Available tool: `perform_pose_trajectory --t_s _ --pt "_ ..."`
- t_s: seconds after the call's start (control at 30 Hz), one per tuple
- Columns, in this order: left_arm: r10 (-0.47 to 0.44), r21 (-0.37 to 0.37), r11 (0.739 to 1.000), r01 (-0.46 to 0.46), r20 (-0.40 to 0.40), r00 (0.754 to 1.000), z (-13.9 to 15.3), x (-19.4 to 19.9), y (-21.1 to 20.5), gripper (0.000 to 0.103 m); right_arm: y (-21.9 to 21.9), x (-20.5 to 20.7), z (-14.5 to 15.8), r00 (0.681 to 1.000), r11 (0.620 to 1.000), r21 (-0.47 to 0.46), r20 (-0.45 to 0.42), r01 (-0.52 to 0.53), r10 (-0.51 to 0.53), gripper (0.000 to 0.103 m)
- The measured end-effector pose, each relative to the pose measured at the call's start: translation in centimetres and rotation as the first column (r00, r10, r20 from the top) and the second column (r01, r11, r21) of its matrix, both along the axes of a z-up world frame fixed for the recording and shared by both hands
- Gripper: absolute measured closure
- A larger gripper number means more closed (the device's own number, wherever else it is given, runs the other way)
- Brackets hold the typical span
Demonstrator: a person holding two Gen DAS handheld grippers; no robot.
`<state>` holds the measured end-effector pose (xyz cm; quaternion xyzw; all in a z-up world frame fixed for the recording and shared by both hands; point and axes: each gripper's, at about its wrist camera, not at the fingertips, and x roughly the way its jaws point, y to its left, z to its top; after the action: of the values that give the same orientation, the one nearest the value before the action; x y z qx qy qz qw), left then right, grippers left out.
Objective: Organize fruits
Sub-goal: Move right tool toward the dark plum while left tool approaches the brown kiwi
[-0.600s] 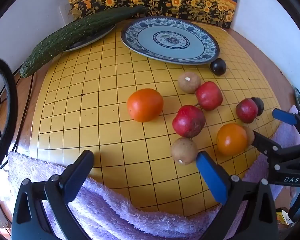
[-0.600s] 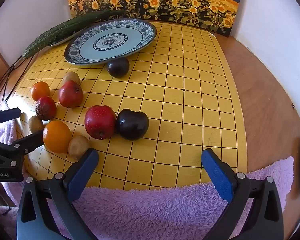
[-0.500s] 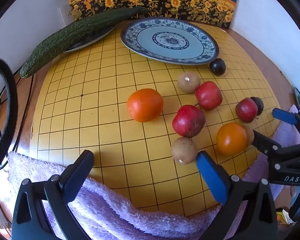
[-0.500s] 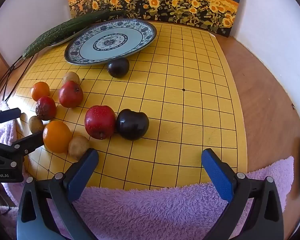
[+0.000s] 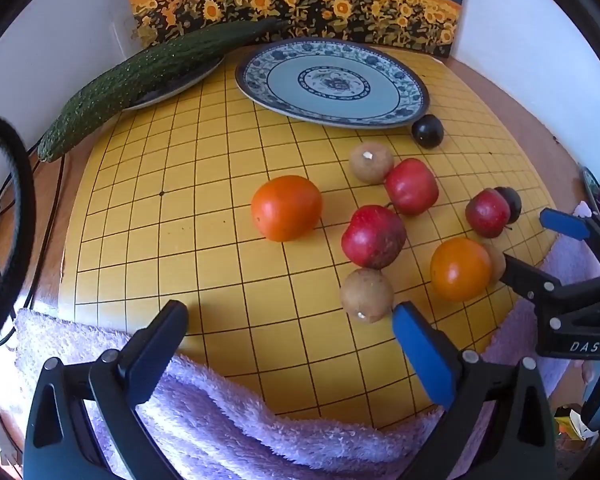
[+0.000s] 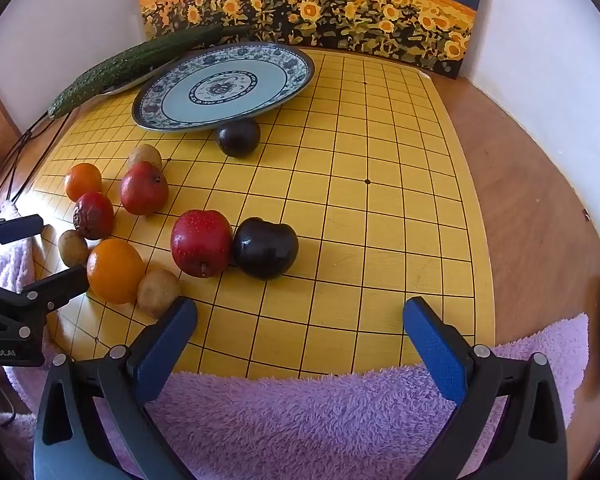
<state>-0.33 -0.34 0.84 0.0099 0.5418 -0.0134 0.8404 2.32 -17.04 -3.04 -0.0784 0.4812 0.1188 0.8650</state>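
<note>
Loose fruit lies on a yellow grid board (image 5: 172, 208) (image 6: 400, 200): an orange tomato (image 5: 286, 208), red apples (image 5: 373, 237) (image 6: 201, 242), brown kiwis (image 5: 366, 295) (image 6: 158, 292), an orange (image 5: 460, 269) (image 6: 115, 271) and dark plums (image 6: 265, 247) (image 5: 427, 131). An empty blue-patterned plate (image 5: 408, 92) (image 6: 300, 68) stands at the back. My left gripper (image 5: 290, 334) is open and empty at the board's near edge. My right gripper (image 6: 300, 330) is open and empty, just short of the apple and plum.
A long green cucumber (image 5: 148, 76) (image 6: 128, 66) lies on a second plate at the back left. A purple towel (image 5: 228, 412) (image 6: 340, 420) lies under the board's near edge. A sunflower painting (image 5: 296, 4) leans on the back wall. Black cables (image 5: 8, 200) hang left.
</note>
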Motion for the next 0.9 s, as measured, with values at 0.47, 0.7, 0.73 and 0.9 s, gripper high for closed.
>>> perform_pose_trajectory --t_s 0.47,0.7,0.73,0.9 --pt "0.003 -0.002 1.000 -0.003 0.024 1.000 0.05 -0.54 0.07 0.000 0.05 0.25 0.15 1.000 1.000 -0.009 -0.014 -0.027 0.027 0.000" --pt "0.006 -0.003 1.000 -0.006 0.023 1.000 0.12 -0.44 0.05 0.000 -0.05 -0.02 0.06 0.996 0.996 -0.013 -0.017 -0.089 0.089 0.000" --pt "0.009 -0.003 1.000 -0.009 0.020 1.000 0.11 -0.41 0.05 0.000 -0.12 -0.03 0.06 0.994 0.994 -0.014 -0.020 -0.106 0.106 0.000" --pt "0.021 -0.001 1.000 -0.021 0.023 1.000 -0.07 -0.41 0.03 0.000 -0.23 -0.35 0.03 0.990 0.990 -0.014 -0.012 -0.142 0.142 0.000"
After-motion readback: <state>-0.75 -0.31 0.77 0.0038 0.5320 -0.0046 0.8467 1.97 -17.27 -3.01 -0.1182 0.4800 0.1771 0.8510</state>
